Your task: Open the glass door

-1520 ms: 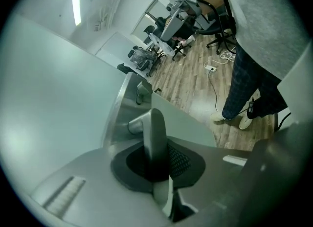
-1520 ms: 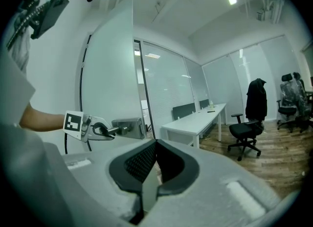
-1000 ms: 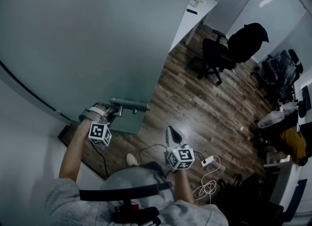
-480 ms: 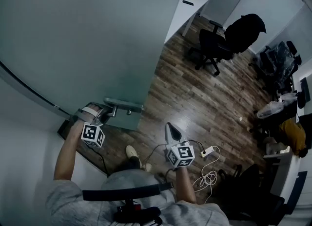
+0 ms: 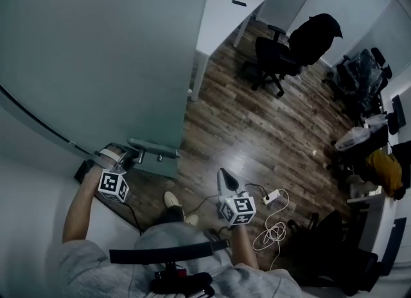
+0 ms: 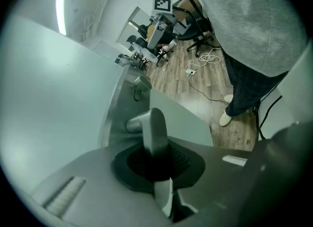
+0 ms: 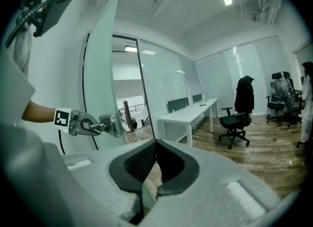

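Note:
The frosted glass door [image 5: 96, 52] fills the upper left of the head view, swung partly open. Its metal lever handle [image 5: 154, 148] sits near the door's lower edge. My left gripper [image 5: 128, 157] is shut on that handle; in the left gripper view the lever [image 6: 152, 129] stands between the pads. The right gripper view shows the door [image 7: 100, 74] edge-on, with the left gripper [image 7: 84, 124] on the handle [image 7: 111, 124]. My right gripper [image 5: 225, 173] hangs over the wood floor, apart from the door, with its jaws [image 7: 155, 145] shut on nothing.
A white desk [image 5: 228, 4] stands just past the door's free edge, with a black office chair [image 5: 282, 52] beside it. More chairs [image 5: 359, 75] crowd the right side. A power strip with cables [image 5: 270, 197] lies on the floor by my shoe [image 5: 172, 201].
The door has swung further open, its free edge moving left and uncovering the white desk. My left gripper went left with the handle, still shut on it. The right gripper barely shifted.

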A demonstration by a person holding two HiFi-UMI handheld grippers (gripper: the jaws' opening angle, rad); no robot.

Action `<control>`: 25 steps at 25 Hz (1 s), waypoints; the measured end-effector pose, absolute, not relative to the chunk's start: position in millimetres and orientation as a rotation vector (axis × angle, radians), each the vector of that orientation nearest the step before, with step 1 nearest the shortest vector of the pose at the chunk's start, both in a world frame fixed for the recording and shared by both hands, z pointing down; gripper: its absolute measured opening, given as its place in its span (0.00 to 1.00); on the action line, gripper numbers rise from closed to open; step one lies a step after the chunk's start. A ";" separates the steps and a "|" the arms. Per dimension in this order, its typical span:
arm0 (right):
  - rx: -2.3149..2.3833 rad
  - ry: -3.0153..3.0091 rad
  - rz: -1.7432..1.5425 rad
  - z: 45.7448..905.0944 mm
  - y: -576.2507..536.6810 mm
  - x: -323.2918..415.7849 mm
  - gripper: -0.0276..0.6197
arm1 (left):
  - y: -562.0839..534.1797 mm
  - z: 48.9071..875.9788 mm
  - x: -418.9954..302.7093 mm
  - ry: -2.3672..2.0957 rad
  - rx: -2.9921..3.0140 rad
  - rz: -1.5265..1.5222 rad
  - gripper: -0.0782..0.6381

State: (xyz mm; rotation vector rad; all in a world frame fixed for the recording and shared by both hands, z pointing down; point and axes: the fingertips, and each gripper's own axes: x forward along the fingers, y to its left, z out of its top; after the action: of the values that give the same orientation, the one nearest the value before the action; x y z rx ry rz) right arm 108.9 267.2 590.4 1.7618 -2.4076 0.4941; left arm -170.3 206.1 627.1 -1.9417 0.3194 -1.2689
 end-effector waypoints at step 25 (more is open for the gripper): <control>1.801 -2.434 0.467 585.3 277.9 118.0 0.05 | 260.1 632.4 -193.0 0.227 -1.898 -1.365 0.14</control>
State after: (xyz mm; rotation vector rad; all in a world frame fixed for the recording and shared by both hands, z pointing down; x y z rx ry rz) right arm 118.0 277.9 585.3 1.8009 -2.4341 0.4668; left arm -193.0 260.1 632.4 -1.8977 0.2271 -1.3648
